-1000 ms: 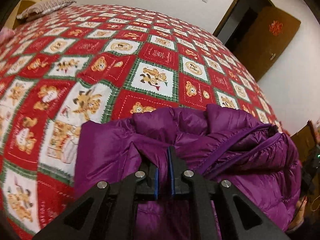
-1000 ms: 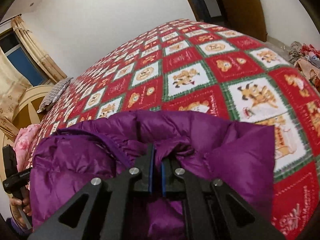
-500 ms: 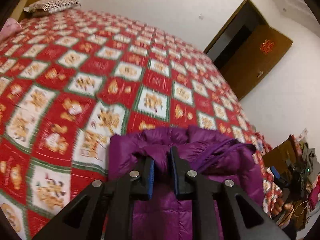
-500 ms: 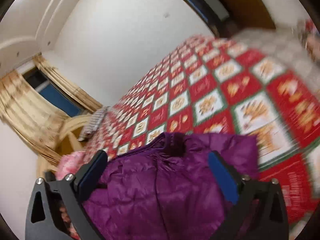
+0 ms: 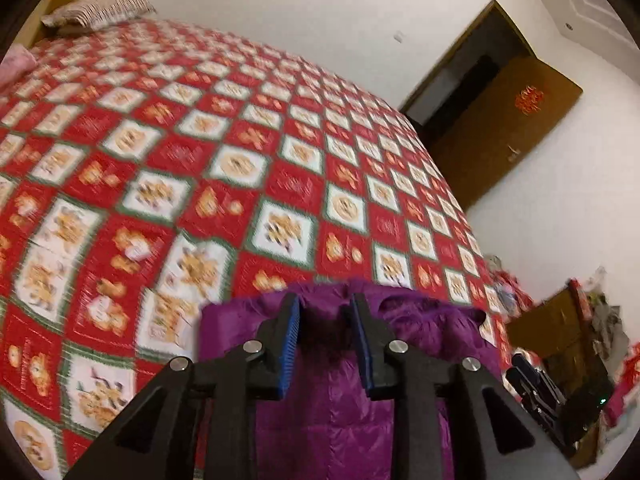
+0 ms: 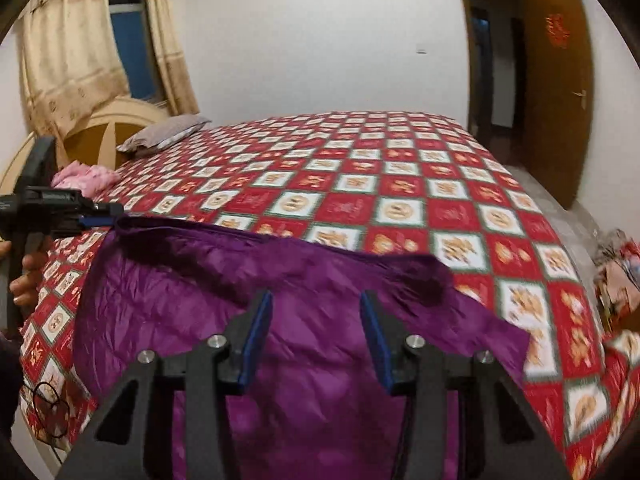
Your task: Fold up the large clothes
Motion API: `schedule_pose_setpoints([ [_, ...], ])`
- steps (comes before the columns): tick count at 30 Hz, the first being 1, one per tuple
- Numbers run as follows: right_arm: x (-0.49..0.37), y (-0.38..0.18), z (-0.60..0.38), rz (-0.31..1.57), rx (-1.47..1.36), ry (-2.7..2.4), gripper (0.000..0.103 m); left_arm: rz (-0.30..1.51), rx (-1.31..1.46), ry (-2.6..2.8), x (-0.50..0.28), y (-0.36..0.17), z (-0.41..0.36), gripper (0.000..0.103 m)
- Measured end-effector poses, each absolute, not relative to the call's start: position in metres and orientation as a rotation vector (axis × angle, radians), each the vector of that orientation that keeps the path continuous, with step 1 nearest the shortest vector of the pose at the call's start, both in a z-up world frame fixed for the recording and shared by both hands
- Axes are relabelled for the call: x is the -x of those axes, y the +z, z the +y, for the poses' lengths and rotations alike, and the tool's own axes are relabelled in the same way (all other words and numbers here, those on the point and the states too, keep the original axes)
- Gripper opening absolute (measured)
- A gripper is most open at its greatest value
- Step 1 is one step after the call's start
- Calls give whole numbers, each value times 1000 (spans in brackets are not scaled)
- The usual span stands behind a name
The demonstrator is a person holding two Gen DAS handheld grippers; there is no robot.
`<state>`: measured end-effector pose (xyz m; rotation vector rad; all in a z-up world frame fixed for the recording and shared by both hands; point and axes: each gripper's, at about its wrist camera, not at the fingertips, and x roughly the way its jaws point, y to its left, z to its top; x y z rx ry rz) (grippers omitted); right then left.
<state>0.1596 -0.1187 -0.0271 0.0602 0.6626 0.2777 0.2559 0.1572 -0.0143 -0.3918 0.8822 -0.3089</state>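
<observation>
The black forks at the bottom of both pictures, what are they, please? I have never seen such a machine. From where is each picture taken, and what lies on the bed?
There is no robot here. A person holds a two-finger gripper in each hand, and a wide-angle camera on each gripper looks forward along its fingers. The forks are those fingers, with blue pads inside.

One picture is from the left gripper, the other from the right gripper. In the right view you also see the left gripper from the side at the far left, with the person's hand under it.

On the bed, with its red patterned cover, lies a purple jacket. A pillow and pink cloth are at the headboard.

Both grippers are open and hold nothing.
</observation>
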Motion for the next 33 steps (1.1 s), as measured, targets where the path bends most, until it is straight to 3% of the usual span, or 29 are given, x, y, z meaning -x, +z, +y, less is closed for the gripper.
schedule_pose_setpoints([
  [4, -204, -46, -93, 693, -41, 261, 49, 762, 216, -188, -245, 4, 138, 53],
  [7, -229, -79, -83, 765, -5, 201, 45, 723, 217, -172, -238, 7, 126, 57],
  [11, -242, -114, -91, 822, -37, 124, 42, 763, 104, -206, -240, -16, 76, 57],
  [20, -234, -108, -111, 813, -106, 137, 38, 930, 43, -156, -270, -113, 12, 57],
  [25, -221, -92, -163, 761, -165, 50, 37, 892, 77, -176, -266, -120, 21, 62],
  [33, -227, -130, -217, 812, -324, -2, 36, 842, -31, -106, -262, -129, 1, 65],
])
